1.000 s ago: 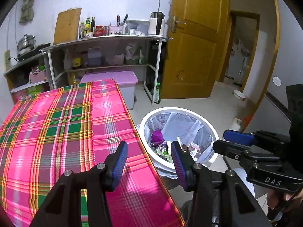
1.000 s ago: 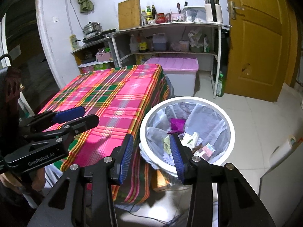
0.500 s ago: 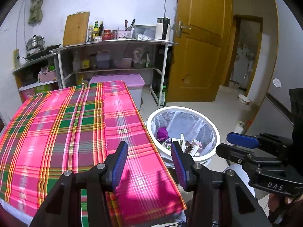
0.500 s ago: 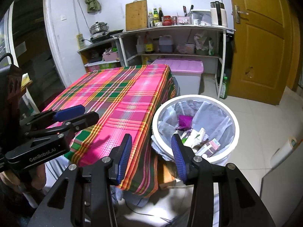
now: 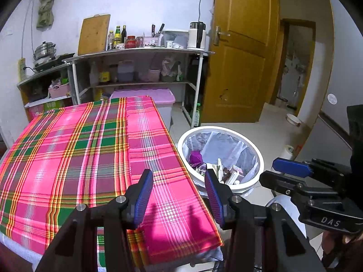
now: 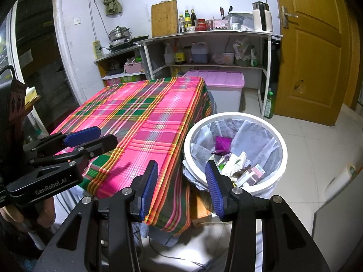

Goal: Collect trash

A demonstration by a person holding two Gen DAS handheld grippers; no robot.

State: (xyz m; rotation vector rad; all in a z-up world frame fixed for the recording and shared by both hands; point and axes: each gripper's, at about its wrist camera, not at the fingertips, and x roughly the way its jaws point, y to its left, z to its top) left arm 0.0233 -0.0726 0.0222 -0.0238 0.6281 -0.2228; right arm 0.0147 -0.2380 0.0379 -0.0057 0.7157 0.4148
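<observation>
both grippers have pulled back from the round white lined trash bin, left gripper and right gripper fingers spread, empty; trash lies inside, pink plaid worktop bare, so collecting looks done

Trash bin base hidden behind right claw, shelf labels unreadable

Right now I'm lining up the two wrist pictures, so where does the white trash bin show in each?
Left wrist view: the trash bin sits right of centre, on the floor beside the table's right edge.
Right wrist view: the trash bin sits right of centre, just past the table's near corner.
Shared landmark: the pink plaid tablecloth, left of the bin in both.
</observation>
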